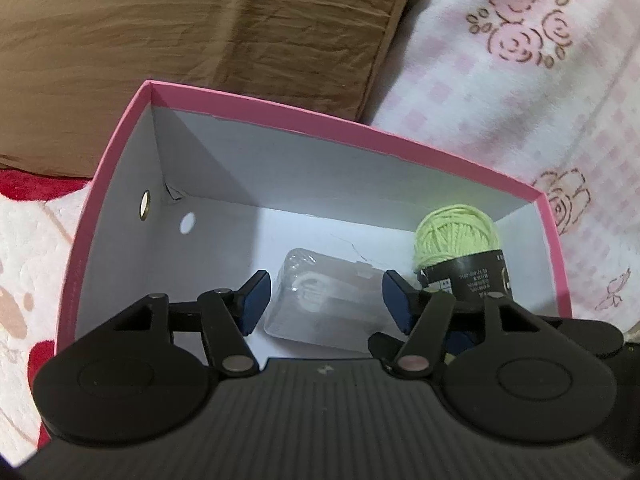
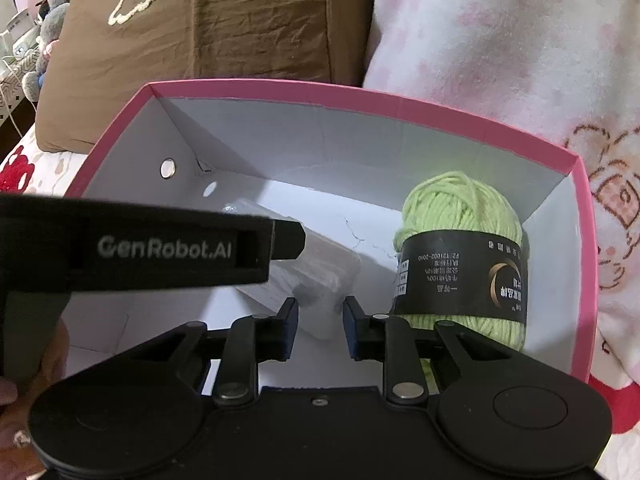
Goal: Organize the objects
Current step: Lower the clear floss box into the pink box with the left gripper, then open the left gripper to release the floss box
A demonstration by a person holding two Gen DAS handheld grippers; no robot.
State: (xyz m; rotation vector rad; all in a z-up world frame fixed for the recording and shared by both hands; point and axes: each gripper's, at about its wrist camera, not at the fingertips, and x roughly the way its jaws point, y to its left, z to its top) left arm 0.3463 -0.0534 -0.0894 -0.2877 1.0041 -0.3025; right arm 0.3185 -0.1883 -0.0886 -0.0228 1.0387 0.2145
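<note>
Left wrist view: the clear plastic case point(image 1: 320, 300), lower centre on the pink box point(image 1: 280, 108) floor, is being straddled by the released left gripper point(image 1: 325, 300); re-clamping risks dragging it.
Right wrist view: the right gripper point(image 2: 320, 326) is being held clenched on nothing, just beside the green yarn ball point(image 2: 460, 256) at right; the yarn risks being nudged.

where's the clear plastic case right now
The clear plastic case lies on the floor of the pink box, left of the green yarn ball in both wrist views, between the open left gripper's fingers.
</note>
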